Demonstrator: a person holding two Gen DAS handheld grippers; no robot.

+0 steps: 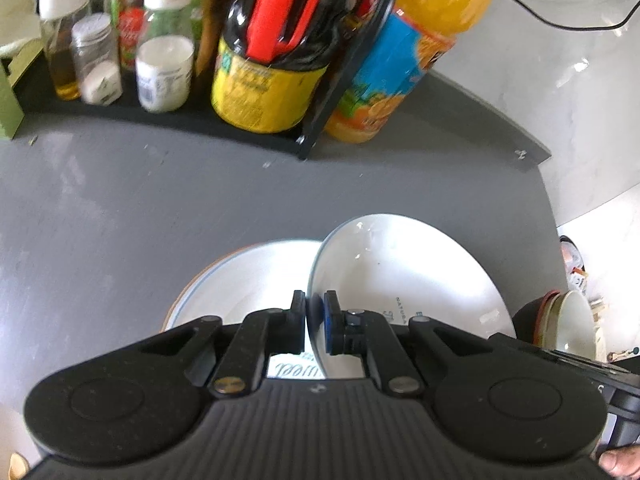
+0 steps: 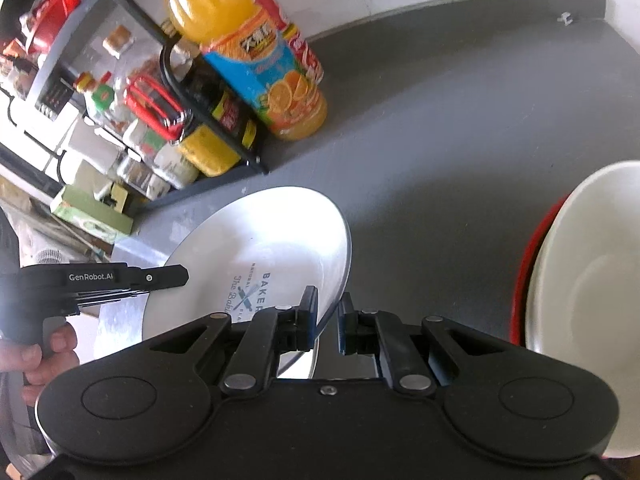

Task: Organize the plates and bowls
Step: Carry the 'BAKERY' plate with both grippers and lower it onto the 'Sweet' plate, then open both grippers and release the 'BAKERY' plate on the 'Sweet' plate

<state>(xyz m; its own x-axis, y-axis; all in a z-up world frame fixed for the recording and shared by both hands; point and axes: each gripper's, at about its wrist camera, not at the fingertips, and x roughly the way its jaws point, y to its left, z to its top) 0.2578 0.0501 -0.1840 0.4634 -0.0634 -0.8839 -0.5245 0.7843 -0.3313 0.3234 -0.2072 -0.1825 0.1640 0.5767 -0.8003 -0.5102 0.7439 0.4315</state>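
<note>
A white plate with a bakery print (image 1: 400, 280) (image 2: 260, 240) is held tilted above the grey table (image 1: 120, 208). My left gripper (image 1: 314, 308) is shut on its near rim; the right wrist view shows that gripper (image 2: 182, 276) from the side, at the plate's left edge. My right gripper (image 2: 328, 308) stands open around the opposite rim, with a gap between the rim and the right finger. Under the tilted plate lies a second white plate with a blue line and brown edge (image 1: 240, 280). A white bowl (image 2: 592, 280) (image 1: 576, 320) nests in a red bowl (image 2: 524, 264) to the right.
A black rack (image 1: 160, 114) at the back holds jars and sauce bottles. An orange juice bottle (image 1: 412, 48) (image 2: 248, 60) stands just right of it. The table's right edge (image 1: 552, 208) runs close to the bowls. A hand (image 2: 44, 344) grips the left tool.
</note>
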